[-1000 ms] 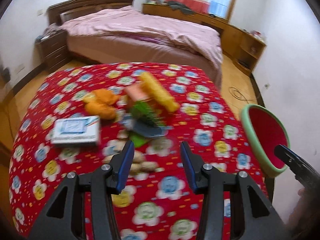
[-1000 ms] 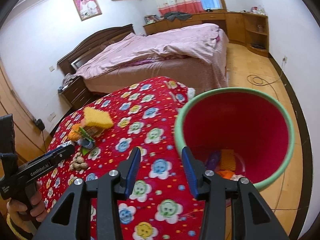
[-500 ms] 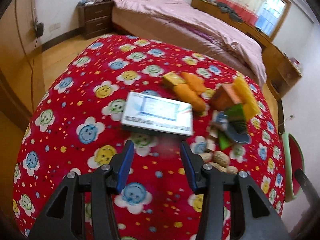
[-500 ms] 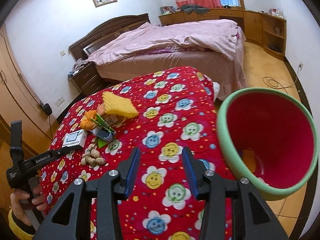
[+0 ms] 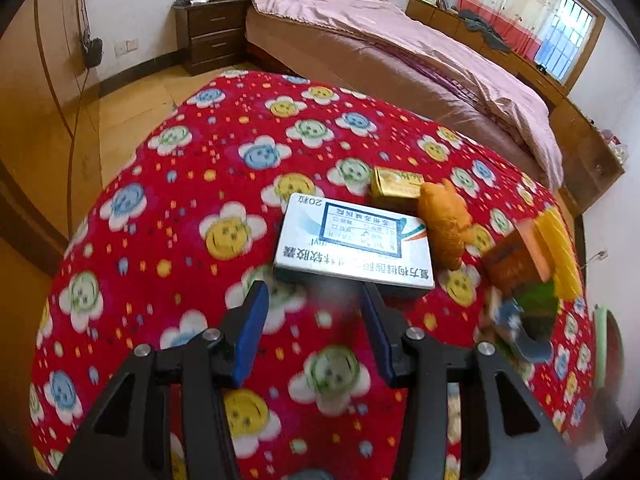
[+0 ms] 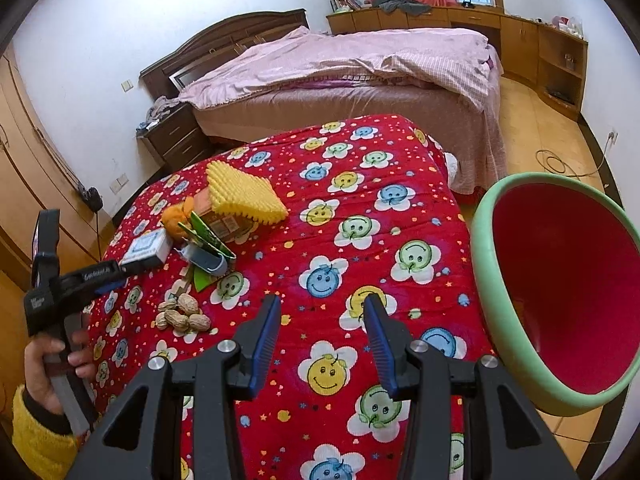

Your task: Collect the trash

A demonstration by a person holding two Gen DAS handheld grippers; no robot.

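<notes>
A white and blue medicine box lies on the red flowered table cover, just beyond my open, empty left gripper. Behind it lie a small gold box and orange peel. To the right sit an orange carton under a yellow sponge, a green wrapper and a grey-blue piece. In the right wrist view my right gripper is open and empty over the cover, with peanuts to its left and the green-rimmed red bin to its right. The medicine box and left gripper show at far left.
A bed with pink bedding stands behind the table. A dark nightstand is at the back left. Wooden cabinets line the far right wall. A cable lies on the wood floor.
My left gripper has swung left from the trash pile and closed in on the medicine box. My right gripper has drawn back left, so the bin now sits at the right edge.
</notes>
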